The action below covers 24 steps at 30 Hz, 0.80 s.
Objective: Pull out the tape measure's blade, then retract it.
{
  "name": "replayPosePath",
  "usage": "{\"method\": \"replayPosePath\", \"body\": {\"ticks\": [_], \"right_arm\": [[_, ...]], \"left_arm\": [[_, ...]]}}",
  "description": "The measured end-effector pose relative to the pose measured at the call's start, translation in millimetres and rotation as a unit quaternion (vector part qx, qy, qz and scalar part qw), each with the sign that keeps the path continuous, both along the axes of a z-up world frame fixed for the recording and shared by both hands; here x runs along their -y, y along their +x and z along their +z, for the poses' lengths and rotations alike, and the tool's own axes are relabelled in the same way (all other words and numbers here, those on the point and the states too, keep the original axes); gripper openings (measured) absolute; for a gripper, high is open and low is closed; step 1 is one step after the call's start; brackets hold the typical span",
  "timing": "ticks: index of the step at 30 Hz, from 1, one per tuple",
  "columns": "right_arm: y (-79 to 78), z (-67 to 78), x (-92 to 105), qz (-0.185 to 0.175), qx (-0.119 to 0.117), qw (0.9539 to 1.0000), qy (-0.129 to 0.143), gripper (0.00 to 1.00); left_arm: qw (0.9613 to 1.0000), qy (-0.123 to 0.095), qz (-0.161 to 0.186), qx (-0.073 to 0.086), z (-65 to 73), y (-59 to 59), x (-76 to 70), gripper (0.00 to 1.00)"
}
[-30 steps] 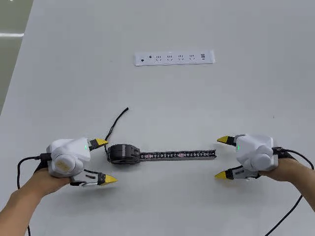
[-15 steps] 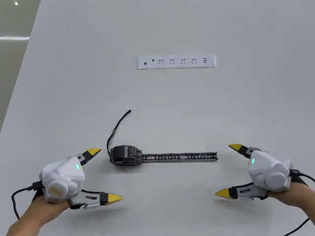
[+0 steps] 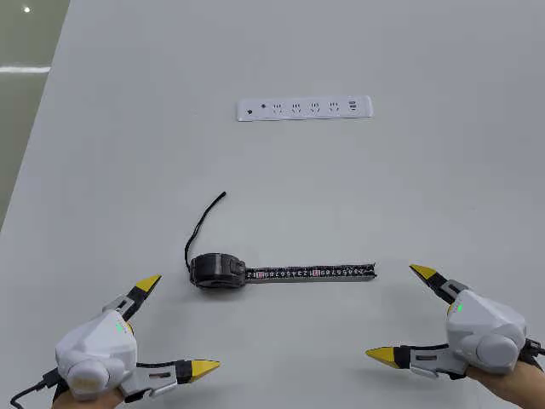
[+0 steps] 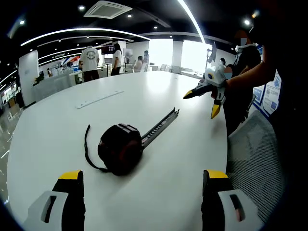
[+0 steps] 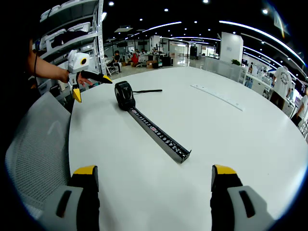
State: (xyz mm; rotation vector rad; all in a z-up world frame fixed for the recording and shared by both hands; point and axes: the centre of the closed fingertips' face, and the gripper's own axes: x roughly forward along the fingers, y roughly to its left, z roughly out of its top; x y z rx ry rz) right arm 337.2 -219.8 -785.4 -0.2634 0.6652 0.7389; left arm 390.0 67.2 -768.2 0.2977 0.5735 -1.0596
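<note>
A black tape measure (image 3: 216,270) lies on the white table, its blade (image 3: 311,273) pulled out to the right and flat on the surface. Its black wrist strap (image 3: 201,223) curls away behind it. My left gripper (image 3: 170,328) is open at the near left, short of the case and touching nothing. The left gripper view shows the case (image 4: 120,147) ahead between the yellow fingertips (image 4: 70,175). My right gripper (image 3: 404,313) is open at the near right, just beyond the blade's hooked end (image 5: 183,155). The other gripper (image 5: 82,77) appears far left in the right gripper view.
A white power strip (image 3: 305,108) lies flat at the far middle of the table. The table's left edge (image 3: 34,145) runs along a green floor. People stand in the background of the gripper views.
Both grippers have drawn back toward the near edge, away from the tape measure. The tape measure and its extended blade have stayed where they were.
</note>
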Motion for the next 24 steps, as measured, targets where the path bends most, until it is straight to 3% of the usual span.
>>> {"method": "replayPosePath", "body": {"ticks": [2, 10, 13, 18, 24], "right_arm": [[-8.4, 2.7, -4.2, -0.021, 0.008, 0.9997, 0.013, 1.0], [-14.6, 15.4, -11.6, -0.064, 0.036, 0.9968, 0.03, 1.0], [-16.7, 23.1, -15.8, -0.08, 0.049, 0.995, 0.035, 1.0], [-20.8, 27.1, -21.6, -0.098, 0.056, 0.993, 0.036, 1.0], [-23.3, 32.5, -28.3, -0.122, 0.069, 0.9893, 0.04, 1.0]], "left_arm": [[0.9994, -0.018, 0.028, 0.006, 4.1, -6.6, 0.2, 1.0], [0.9958, -0.039, 0.078, 0.028, 14.6, -15.9, 3.8, 1.0], [0.9932, -0.044, 0.1, 0.041, 19.3, -18.6, 3.9, 1.0], [0.991, -0.045, 0.118, 0.043, 19.8, -26.9, 6.0, 1.0], [0.9854, -0.04, 0.154, 0.06, 24.0, -30.3, 2.9, 1.0]]}}
